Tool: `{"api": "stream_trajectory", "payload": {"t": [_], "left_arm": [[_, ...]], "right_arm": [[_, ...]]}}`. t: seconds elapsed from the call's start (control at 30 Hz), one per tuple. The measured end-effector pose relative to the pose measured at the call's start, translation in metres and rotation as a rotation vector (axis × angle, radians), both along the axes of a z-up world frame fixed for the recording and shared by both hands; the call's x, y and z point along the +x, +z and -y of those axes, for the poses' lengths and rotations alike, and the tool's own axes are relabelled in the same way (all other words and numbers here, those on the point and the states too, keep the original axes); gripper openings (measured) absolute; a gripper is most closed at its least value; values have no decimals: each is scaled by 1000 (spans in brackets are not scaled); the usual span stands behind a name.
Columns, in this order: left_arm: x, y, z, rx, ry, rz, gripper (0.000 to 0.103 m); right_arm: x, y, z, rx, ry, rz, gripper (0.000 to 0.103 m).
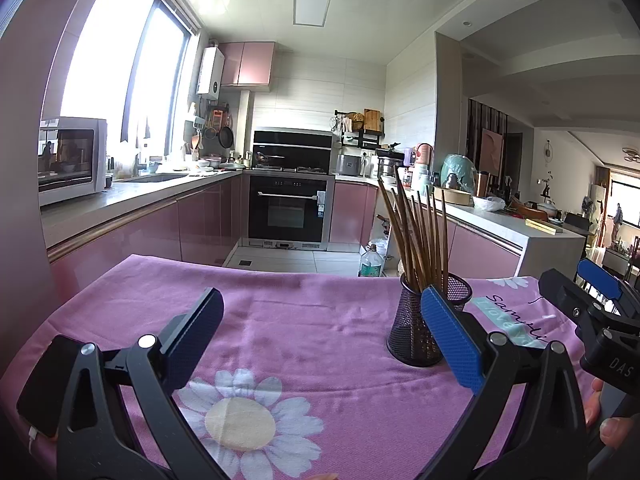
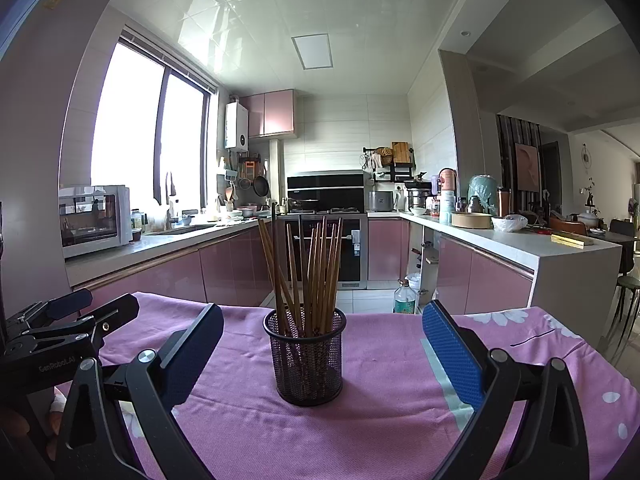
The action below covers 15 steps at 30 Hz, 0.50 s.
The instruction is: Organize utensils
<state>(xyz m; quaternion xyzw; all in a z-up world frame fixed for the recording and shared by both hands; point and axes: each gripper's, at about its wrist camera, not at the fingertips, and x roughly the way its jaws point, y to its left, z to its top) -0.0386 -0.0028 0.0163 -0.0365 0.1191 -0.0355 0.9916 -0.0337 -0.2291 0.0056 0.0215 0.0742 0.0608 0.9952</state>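
A black mesh cup [image 2: 307, 360] stands upright on the pink flowered cloth [image 2: 392, 420], with several brown wooden chopsticks [image 2: 316, 276] standing in it. In the left wrist view the cup [image 1: 416, 332] and chopsticks [image 1: 420, 236] sit to the right, partly behind the right finger. My left gripper [image 1: 320, 336] is open and empty, left of the cup. My right gripper [image 2: 322, 348] is open and empty, its jaws wide on either side of the cup and short of it. Each gripper shows at the edge of the other view: the right gripper [image 1: 592, 300], the left gripper [image 2: 80, 316].
The cloth-covered table [image 1: 280, 320] ends just past the cup. Beyond are pink kitchen cabinets [image 2: 240, 268], a black oven [image 2: 328, 248], a microwave [image 2: 96, 220] on the left counter and a cluttered right counter [image 2: 500, 232]. A plastic bottle [image 2: 404, 298] stands on the floor.
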Motion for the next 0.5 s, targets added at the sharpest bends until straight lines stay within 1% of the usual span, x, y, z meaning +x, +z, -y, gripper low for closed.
{"api": "stream_trajectory", "payload": {"t": [0.5], "left_arm": [[-1,-1,2,2,1,0,97]], "right_arm": [[0,0,0,0,-1,-1,96]]}}
